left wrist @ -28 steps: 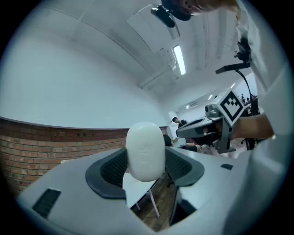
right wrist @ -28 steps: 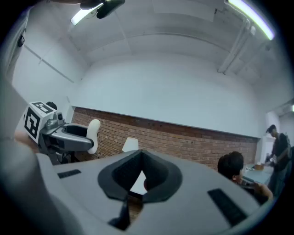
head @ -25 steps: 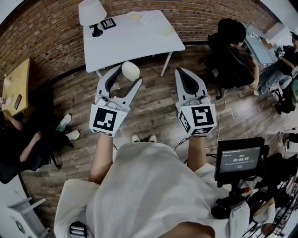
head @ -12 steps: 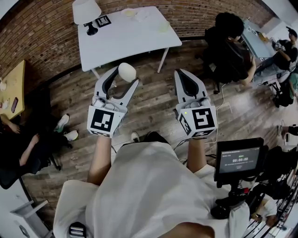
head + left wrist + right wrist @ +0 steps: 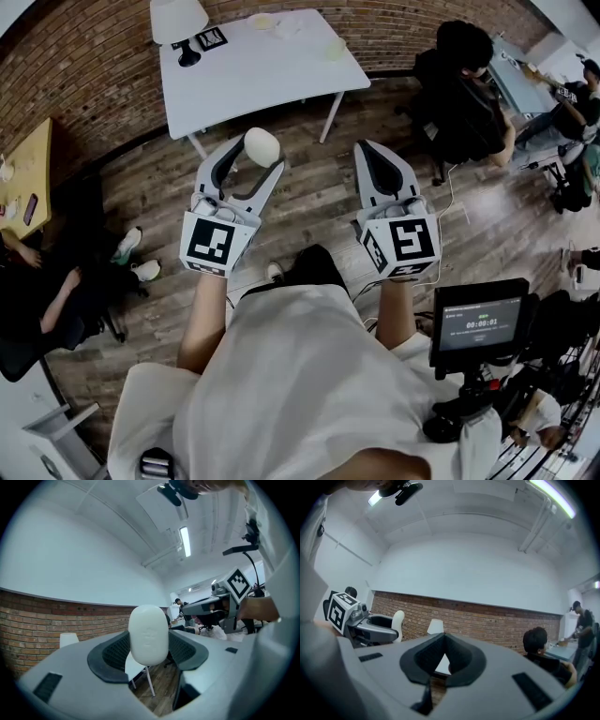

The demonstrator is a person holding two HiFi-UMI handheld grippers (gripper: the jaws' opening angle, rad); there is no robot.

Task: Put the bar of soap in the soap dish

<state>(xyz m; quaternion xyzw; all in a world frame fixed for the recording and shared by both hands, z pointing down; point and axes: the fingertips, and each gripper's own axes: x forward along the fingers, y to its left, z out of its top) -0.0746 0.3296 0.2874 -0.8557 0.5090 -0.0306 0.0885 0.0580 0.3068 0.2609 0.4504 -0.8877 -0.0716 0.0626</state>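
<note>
**Head view, left to right.** The left gripper (image 5: 255, 156) is held above the wood floor (image 5: 309, 220), on the near side of a white table (image 5: 253, 80). Its jaws are closed part-way on the soap (image 5: 262, 147), a white oval bar. The bar is clamped between the pads, and one end projects beyond them. The soap is thus carried in the air, well apart from the table. At the table's far left corner a lamp (image 5: 178, 23) and a marker card (image 5: 213, 39) are seen. The items along its far edge are too small to be told. The right gripper (image 5: 367, 148) is held to the right of the left one and level with it. Its jaws are brought fully together, and nothing is held between them. Further right a seated person (image 5: 464, 89) is seen, and at near right a screen (image 5: 481, 323).
</note>
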